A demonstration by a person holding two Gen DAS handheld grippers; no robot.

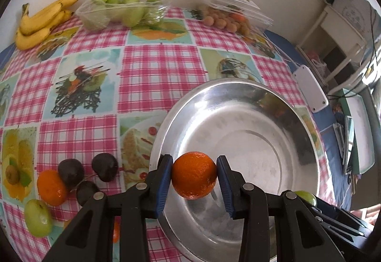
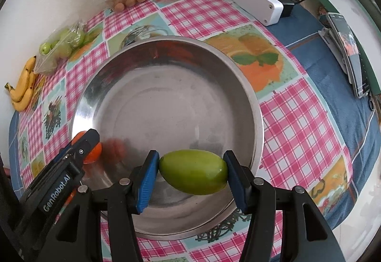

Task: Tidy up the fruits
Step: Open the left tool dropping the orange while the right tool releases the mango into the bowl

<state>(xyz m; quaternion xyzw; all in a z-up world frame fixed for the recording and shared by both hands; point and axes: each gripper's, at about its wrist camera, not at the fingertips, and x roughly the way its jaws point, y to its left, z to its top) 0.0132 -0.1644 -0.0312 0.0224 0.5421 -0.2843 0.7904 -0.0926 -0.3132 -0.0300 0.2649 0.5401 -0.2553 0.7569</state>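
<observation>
1. A table (image 1: 154,66) stands against a white wall, covered by a pink-checked cloth with printed fruit and dessert panels; blue fabric shows along its right edge, where a white box (image 2: 256,1) with a cable lies.
2. Along the far edge by the wall: a bunch of bananas (image 1: 40,21) at the left corner, a clear tub of green fruits (image 1: 119,12) beside it, and an open clear punnet of small tan fruits (image 1: 226,19) further right.
3. A wide steel bowl (image 2: 166,52) sits near the front edge — nothing rests on its bottom.
4. Left of the bowl lie loose fruits: a second orange (image 1: 51,187), three dark plums (image 1: 104,166) and a green fruit (image 1: 38,218).
5. The left gripper (image 1: 194,176) is closed partway, its blue pads pressing an orange (image 1: 194,175) held over the bowl's near-left rim.
6. The right gripper (image 2: 193,175) — somewhat wider — clamps a green mango-shaped fruit (image 2: 193,175) endwise above the bowl's near side.
</observation>
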